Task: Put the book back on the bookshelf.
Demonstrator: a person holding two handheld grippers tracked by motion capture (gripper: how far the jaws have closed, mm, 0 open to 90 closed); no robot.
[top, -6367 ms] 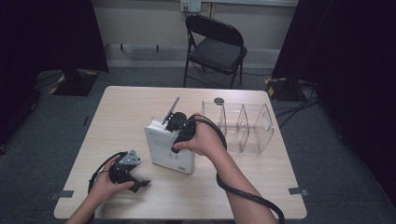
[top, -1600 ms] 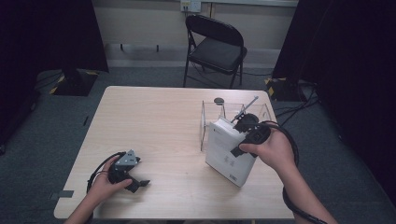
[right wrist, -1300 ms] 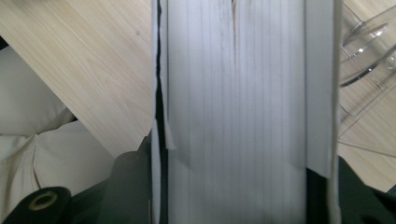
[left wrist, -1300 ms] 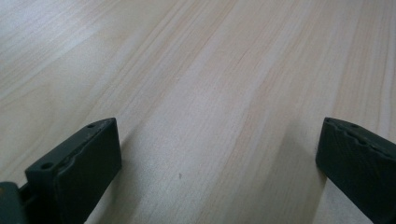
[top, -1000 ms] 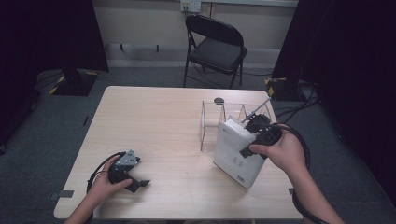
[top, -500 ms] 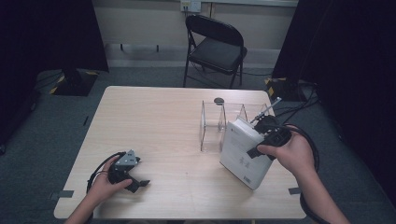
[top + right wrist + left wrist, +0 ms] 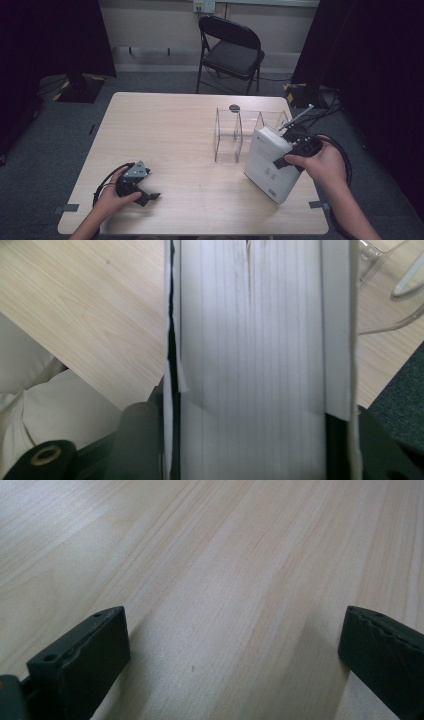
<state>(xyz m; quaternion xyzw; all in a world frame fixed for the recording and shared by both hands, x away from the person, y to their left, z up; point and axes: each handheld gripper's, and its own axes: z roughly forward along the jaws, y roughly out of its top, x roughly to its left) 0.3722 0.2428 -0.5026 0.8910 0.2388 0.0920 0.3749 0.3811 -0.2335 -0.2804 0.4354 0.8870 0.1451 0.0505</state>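
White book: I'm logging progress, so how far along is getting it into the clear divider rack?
Done: the right claw is clamped on the white book, lifted and tilted beside the clear rack. In hand: carrying it. Left: slotting it in. The left claw rests open on the table.

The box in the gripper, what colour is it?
White. The box, held by the right gripper, shows best in the high view.

Desk (image 7: 190, 130) left and centre is bare wood, wide open for passing. Clear divider rack (image 7: 240, 132) blocks the right rear. White binder (image 7: 267, 162) held just beside it, narrowing the gap at the right edge.
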